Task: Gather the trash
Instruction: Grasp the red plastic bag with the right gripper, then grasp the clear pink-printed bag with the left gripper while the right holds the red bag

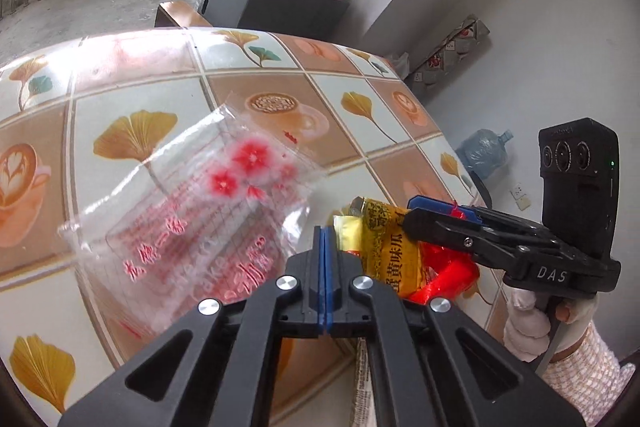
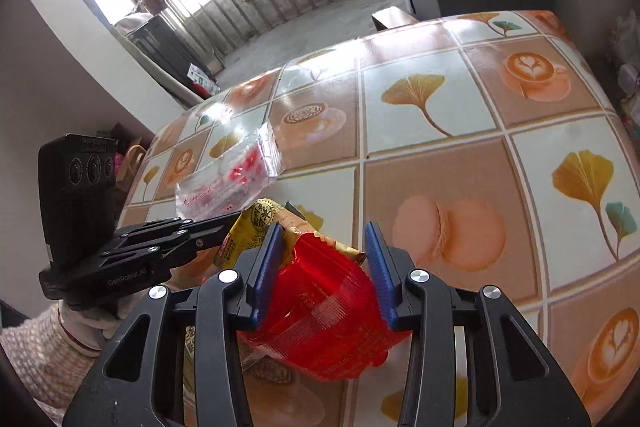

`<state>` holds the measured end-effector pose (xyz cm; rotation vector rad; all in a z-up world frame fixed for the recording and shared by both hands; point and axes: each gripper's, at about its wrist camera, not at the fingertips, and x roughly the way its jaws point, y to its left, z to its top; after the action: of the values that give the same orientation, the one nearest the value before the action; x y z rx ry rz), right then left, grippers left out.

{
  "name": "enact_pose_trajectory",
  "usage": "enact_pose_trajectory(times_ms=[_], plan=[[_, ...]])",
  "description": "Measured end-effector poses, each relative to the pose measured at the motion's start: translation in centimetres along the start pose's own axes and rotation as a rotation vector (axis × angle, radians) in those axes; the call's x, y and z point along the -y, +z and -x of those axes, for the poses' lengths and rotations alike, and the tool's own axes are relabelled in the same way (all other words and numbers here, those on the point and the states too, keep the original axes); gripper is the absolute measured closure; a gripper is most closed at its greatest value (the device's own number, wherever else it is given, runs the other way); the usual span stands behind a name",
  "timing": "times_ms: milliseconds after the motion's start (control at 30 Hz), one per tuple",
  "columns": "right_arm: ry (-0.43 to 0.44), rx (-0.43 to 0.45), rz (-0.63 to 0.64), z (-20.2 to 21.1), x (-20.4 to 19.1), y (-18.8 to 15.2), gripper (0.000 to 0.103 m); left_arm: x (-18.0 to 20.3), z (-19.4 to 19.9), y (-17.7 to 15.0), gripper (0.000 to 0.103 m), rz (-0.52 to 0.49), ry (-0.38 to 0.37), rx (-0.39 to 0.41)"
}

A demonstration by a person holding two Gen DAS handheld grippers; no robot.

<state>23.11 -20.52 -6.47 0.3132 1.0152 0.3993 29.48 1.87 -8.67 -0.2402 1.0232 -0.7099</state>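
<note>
My left gripper (image 1: 326, 267) had its fingers pressed together, seemingly pinching an edge of the clear plastic bag (image 1: 192, 223), which lay empty and crumpled on the table (image 1: 360, 119), its long axis running away from my fingertips to the left. My right gripper (image 2: 326, 271) had its fingers apart around the red wrapper (image 2: 332, 315); the yellow snack packet (image 1: 384, 247) lay just beside my left fingers, lengthwise along them.

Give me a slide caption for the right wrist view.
Right gripper jaws straddling a red wrapper on the patterned table.
</note>
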Motion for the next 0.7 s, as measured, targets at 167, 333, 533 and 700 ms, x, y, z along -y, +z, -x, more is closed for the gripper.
enact_pose_trajectory(times_ms=[167, 333, 533, 700], plan=[[-0.002, -0.006, -0.031, 2.8, 0.5, -3.1, 0.064, 2.0, 0.8, -3.4, 0.103, 0.01, -0.061, -0.064], [-0.04, 0.022, -0.073, 5.9, 1.3, -5.5, 0.062, 4.2, 2.0, -5.9, 0.103, -0.034, -0.068, -0.08], [-0.102, 0.139, -0.127, 9.4, 2.1, -5.2, 0.043, 4.9, 5.7, -3.8, 0.084, -0.158, 0.097, 0.094], [-0.126, 0.165, -0.157, 10.6, 2.4, -6.4, 0.042, 4.5, 6.0, -3.2, 0.062, -0.352, 0.3, 0.137]])
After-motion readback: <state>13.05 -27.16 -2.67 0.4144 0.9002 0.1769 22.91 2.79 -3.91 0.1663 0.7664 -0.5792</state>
